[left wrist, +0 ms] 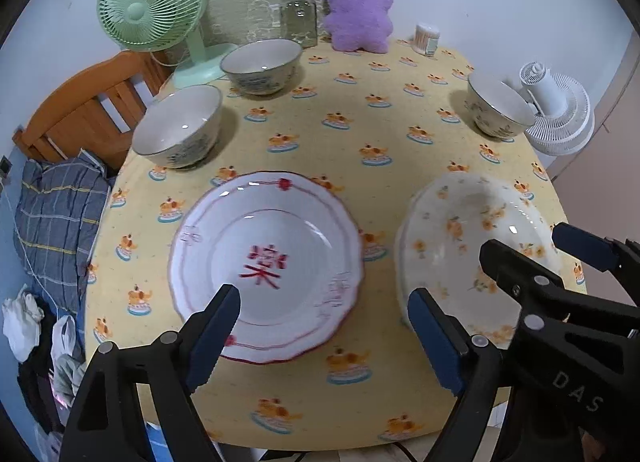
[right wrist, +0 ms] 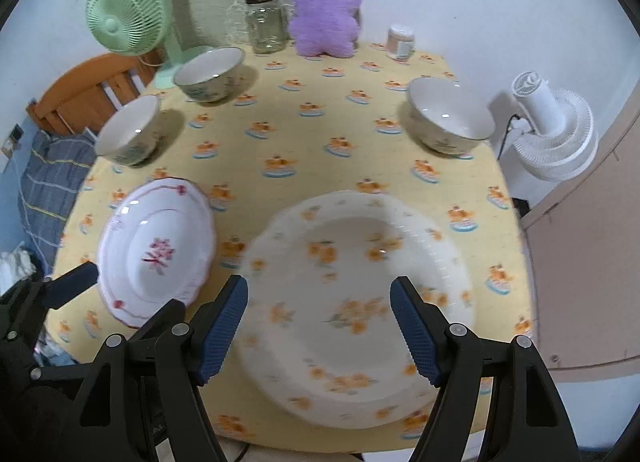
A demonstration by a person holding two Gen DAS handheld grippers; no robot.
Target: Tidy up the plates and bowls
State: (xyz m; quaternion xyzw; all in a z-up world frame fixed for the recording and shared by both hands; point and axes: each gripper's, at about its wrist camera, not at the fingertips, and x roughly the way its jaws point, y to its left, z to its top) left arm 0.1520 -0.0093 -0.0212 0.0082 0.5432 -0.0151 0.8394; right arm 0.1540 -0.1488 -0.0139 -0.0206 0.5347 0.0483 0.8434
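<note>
Two tongs wide open, empty, above near counter [left wrist: 400,110] edge. Left tongs [left wrist: 324,336] straddle red-trimmed plate [left wrist: 266,266] straight ahead; right tongs [right wrist: 320,328] straddle orange-flowered plate [right wrist: 360,302], nearer that side. Plates side by side, apart. Three bowls beyond: two far left [left wrist: 178,126] [left wrist: 262,66], one far right [right wrist: 450,120]. Path unobstructed; jar [left wrist: 298,18], plush toy [left wrist: 358,8], green fan [left wrist: 150,2] at back.

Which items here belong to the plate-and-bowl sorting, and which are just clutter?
Job:
white plate with red character
white plate with orange flowers
three floral ceramic bowls

Clutter:
green fan
glass jar
purple plush toy
cotton-swab tub
white fan
</note>
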